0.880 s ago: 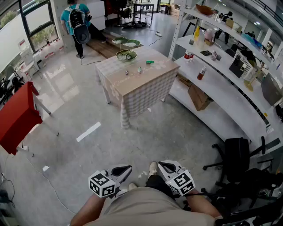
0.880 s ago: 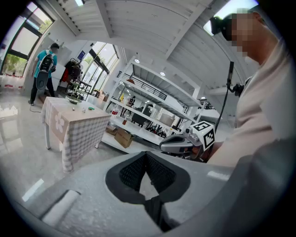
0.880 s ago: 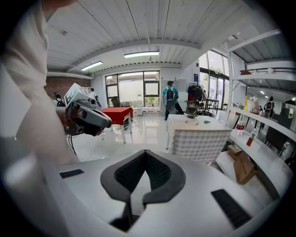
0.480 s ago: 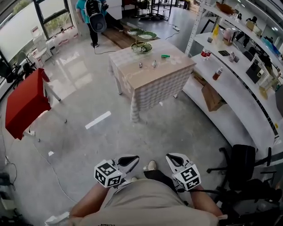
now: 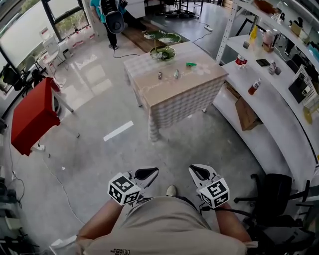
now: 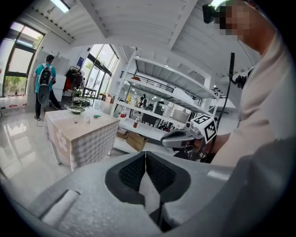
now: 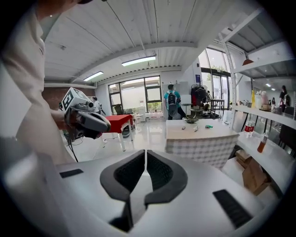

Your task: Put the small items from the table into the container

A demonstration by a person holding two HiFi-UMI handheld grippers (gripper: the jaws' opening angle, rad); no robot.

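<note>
**Well short of the surface, both grippers clenched on nothing**

Low in the head view, the left gripper (image 5: 149,173) and the right gripper (image 5: 197,172) are held side by side just above the wearer's torso (image 5: 164,224). Their marker cubes are turned toward the bottom edge. Both are seen clenched. In the left gripper view the ribbed pads (image 6: 132,172) are pressed together at the tips with nothing between them. The same is seen of the pads (image 7: 130,172) in the right gripper view. Each gripper is caught in the other's view, raised beside the torso and apart from its neighbour.

Bare grey floor (image 5: 149,149) is spread beyond the grippers, and a white tape strip (image 5: 118,130) is laid on it left of centre. The surface (image 5: 172,94), draped in a checked cloth, is set well apart from both grippers, in the upper middle of the head view. Two small items (image 5: 160,75) are laid near the centre of it, just beside each other. A green item (image 5: 191,63) is placed toward its far right edge. The container (image 5: 163,54), a stand of green dishes, is placed at the far edge, near the small items but not touching them.

A red table (image 5: 32,117) is seen at the left edge and white shelving (image 5: 271,107) along the right, with a cardboard box (image 5: 246,113) on its lowest level. An office chair (image 5: 276,191) is seen at lower right, and a backpacked person (image 5: 113,15) at the top.
</note>
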